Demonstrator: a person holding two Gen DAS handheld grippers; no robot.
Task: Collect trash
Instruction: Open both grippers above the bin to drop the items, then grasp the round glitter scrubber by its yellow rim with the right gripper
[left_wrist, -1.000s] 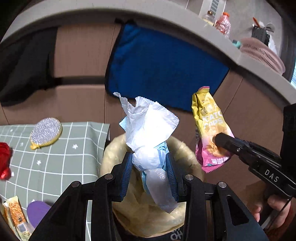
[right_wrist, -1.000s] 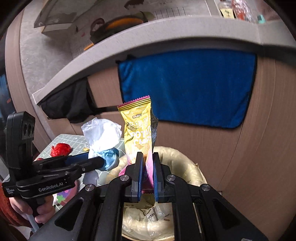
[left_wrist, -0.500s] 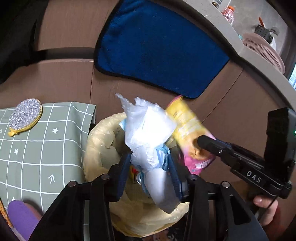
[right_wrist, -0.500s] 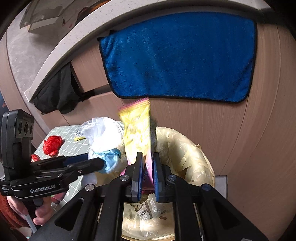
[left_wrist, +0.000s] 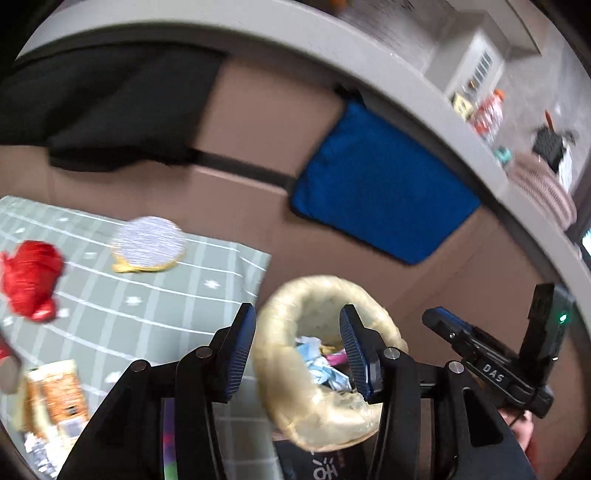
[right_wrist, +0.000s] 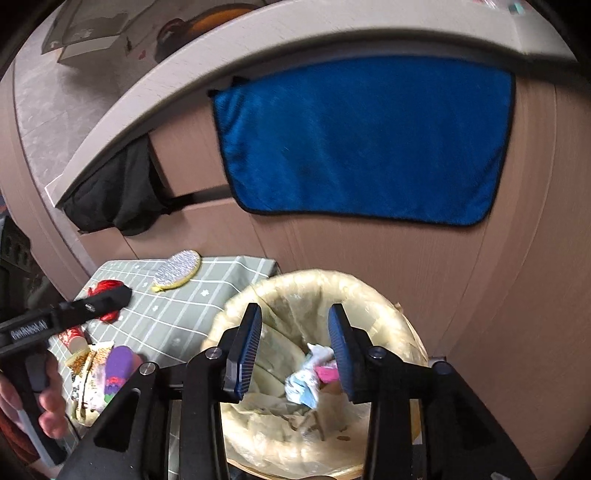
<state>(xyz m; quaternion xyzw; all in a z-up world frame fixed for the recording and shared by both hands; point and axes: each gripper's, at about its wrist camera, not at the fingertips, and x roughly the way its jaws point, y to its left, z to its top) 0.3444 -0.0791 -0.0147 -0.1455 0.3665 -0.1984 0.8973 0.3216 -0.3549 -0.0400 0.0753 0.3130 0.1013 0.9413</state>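
The trash bin (right_wrist: 391, 295), lined with a pale yellow bag, stands with its round mouth facing up at 6 o'clock in the right wrist view, just beside the green checked tablecloth (right_wrist: 192, 299) at 9 o'clock. The left gripper (left_wrist: 297, 349) and the right gripper (right_wrist: 294, 341) both hang over the bin, jaws spread wide and empty. Inside lies the crumpled white-and-blue wrapper (right_wrist: 308, 380), its long axis running from 1 to 7 o'clock, touching the pink snack bag (right_wrist: 327, 374) at its 3 o'clock side.
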